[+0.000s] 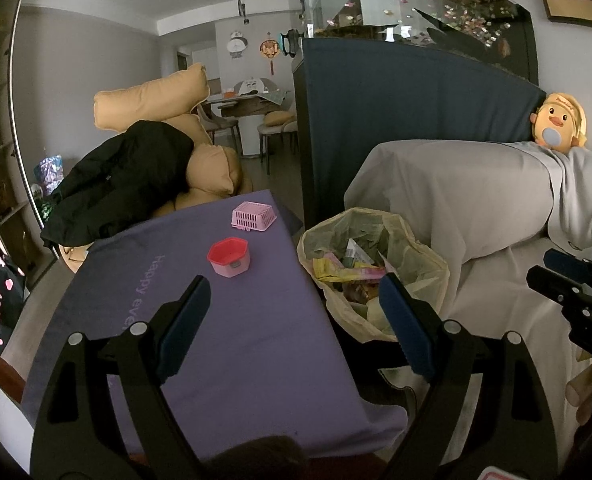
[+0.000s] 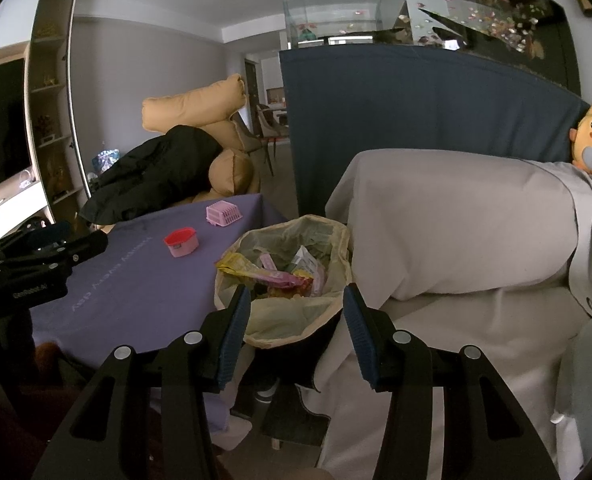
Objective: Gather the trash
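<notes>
While wrappers (image 2: 280,276) fill the bin (image 2: 337,240), the right hand-held gripper (image 2: 296,320) gapes just before it.

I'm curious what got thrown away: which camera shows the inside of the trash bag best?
The right wrist view: the trash bag sits centred beyond the open fingers, wrappers plainly visible. In the left wrist view the trash bag lies off to the right, partly hidden behind one finger.
</notes>
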{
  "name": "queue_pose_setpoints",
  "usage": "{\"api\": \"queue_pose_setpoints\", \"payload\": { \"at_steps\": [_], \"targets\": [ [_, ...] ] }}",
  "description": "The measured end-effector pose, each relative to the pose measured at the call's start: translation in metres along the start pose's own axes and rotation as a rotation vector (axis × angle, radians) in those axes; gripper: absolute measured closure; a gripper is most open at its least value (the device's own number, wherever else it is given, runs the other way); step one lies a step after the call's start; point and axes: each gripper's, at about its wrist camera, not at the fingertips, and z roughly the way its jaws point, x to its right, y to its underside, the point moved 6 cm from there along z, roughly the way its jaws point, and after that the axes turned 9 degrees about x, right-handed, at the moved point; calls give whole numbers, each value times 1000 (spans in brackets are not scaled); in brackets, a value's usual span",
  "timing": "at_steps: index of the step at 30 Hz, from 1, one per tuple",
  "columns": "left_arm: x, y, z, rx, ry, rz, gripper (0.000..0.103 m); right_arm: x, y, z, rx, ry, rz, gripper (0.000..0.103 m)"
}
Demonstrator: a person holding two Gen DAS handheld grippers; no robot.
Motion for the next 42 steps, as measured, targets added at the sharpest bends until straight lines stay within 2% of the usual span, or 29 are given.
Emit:
{"api": "queue_pose_setpoints", "payload": {
  "at_steps": [42],
  "targets": [
    [1,1,-2,-4,9,2,21,3,1,-1,-10,5,-5,57]
  ]
}}
